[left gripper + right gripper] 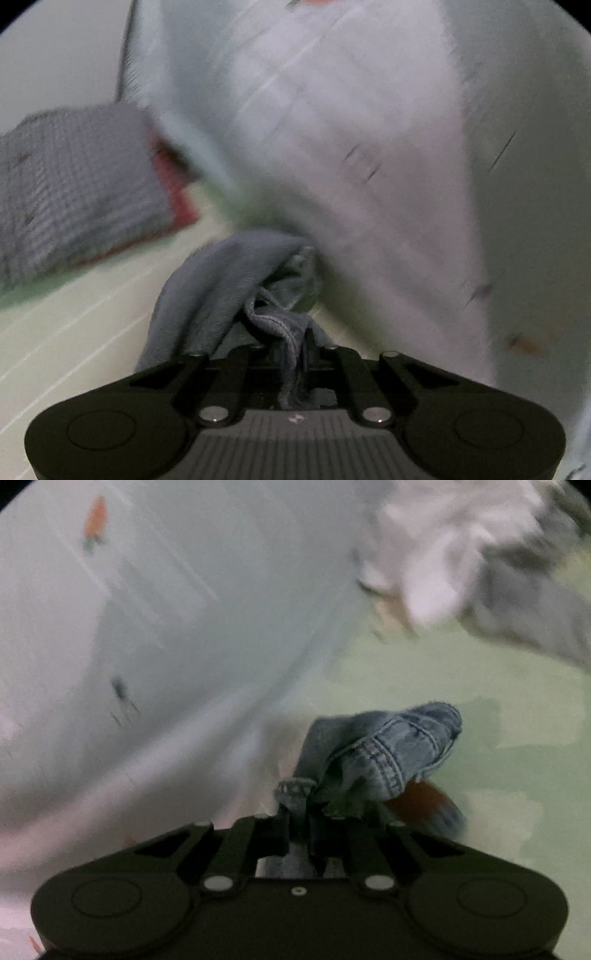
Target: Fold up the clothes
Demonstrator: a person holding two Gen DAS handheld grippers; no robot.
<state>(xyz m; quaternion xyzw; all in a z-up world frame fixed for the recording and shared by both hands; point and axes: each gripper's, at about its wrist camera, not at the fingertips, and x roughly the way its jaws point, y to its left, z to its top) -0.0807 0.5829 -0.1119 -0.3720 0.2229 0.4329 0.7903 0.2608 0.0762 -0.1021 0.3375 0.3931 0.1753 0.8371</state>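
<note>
While both views smear with blur, the left gripper is clenched on a grey-blue denim garment, and the right gripper pinches its stitched hem. Beyond the denim lies a heap of pale clothes, probably unfolded.

Pale green sheet (blurred), folded grey cloth

Left gripper fingertips hidden under bunched denim garment. Grey checked folded cloth left of the denim: motion-blurred, cut by frame edge. Right wrist view: pale clothes heap beyond the denim smeared, pieces indistinguishable.
</note>
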